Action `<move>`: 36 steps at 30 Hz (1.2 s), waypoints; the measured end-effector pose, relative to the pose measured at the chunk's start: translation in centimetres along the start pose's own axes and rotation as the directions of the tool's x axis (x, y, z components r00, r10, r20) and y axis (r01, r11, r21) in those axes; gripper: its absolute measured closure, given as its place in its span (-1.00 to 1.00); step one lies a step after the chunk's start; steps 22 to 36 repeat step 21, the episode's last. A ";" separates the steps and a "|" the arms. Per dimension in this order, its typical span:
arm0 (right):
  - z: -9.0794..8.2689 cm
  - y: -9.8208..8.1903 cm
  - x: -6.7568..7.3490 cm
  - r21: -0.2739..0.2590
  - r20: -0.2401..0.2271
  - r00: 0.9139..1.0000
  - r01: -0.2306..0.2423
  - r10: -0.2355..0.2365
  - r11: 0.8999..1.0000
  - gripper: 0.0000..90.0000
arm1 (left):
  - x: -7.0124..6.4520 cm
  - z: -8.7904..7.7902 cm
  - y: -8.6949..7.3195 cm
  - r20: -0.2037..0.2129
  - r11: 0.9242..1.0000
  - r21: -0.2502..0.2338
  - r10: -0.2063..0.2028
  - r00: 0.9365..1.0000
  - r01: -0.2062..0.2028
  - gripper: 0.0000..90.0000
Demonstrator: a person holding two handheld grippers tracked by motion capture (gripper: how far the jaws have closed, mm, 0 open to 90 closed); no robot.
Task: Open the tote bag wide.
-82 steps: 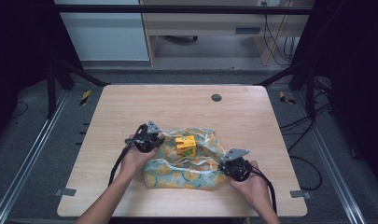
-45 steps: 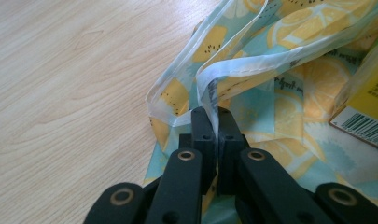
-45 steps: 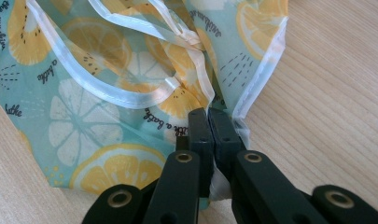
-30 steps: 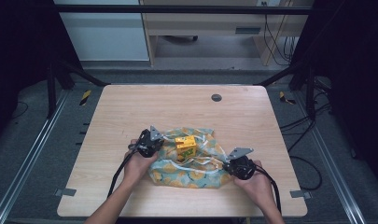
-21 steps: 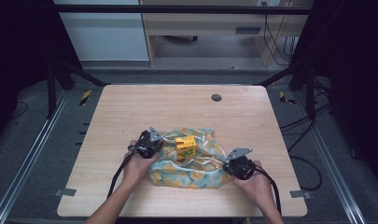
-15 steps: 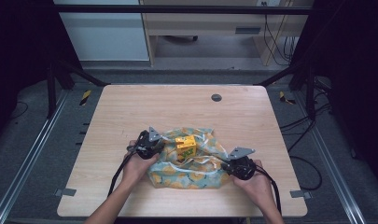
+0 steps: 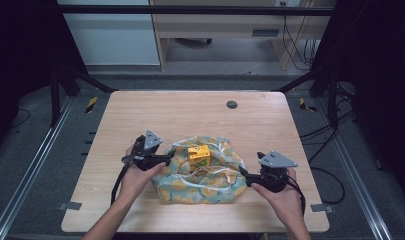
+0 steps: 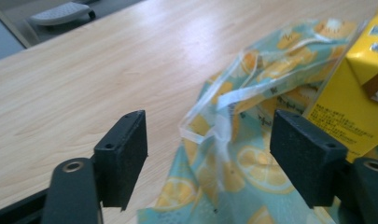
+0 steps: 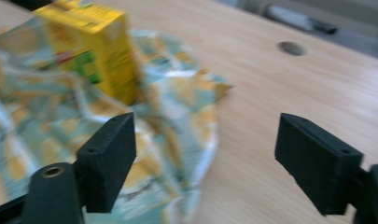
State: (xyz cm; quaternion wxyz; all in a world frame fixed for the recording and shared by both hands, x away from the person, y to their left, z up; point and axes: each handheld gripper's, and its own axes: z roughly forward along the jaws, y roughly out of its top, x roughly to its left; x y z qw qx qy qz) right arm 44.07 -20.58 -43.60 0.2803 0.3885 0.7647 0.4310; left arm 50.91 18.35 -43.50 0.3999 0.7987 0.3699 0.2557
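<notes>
Near the table's six-o'clock edge lies one lemon-print bag (image 7: 200,176), crumpled open, with one yellow carton (image 7: 198,155) standing upright in it. Two grippers flank it. At the bag's nine o'clock, the left gripper (image 7: 166,159) has just been opening: its jaws stand wide, with the bag's edge and white handle strip between them but not pressed. At three o'clock, the right gripper (image 7: 242,175) has likewise just been opening, released, its jaws wide over bag edge and bare wooden table (image 7: 190,112). One dark round hole (image 7: 232,104) sits toward one o'clock.
</notes>
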 end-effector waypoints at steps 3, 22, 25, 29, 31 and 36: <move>0.1 -0.5 -1.0 0.018 0.058 0.997 -0.043 0.042 0.999 -0.72 | 1.3 -1.2 -0.3 -0.025 1.000 0.002 -0.021 0.999 0.021 -0.51; 1.3 -4.5 -4.5 0.135 0.194 0.967 -0.194 0.166 0.972 -0.79 | 5.8 -5.7 -8.2 -0.079 0.991 0.059 -0.117 0.990 0.122 -0.78; 1.3 -4.5 -4.5 0.135 0.194 0.967 -0.194 0.166 0.972 -0.79 | 5.8 -5.7 -8.2 -0.079 0.991 0.059 -0.117 0.990 0.122 -0.78; 1.3 -4.5 -4.5 0.135 0.194 0.967 -0.194 0.166 0.972 -0.79 | 5.8 -5.7 -8.2 -0.079 0.991 0.059 -0.117 0.990 0.122 -0.78; 1.3 -4.5 -4.5 0.135 0.194 0.967 -0.194 0.166 0.972 -0.79 | 5.8 -5.7 -8.2 -0.079 0.991 0.059 -0.117 0.990 0.122 -0.78; 1.3 -4.5 -4.5 0.135 0.194 0.967 -0.194 0.166 0.972 -0.79 | 5.8 -5.7 -8.2 -0.079 0.991 0.059 -0.117 0.990 0.122 -0.78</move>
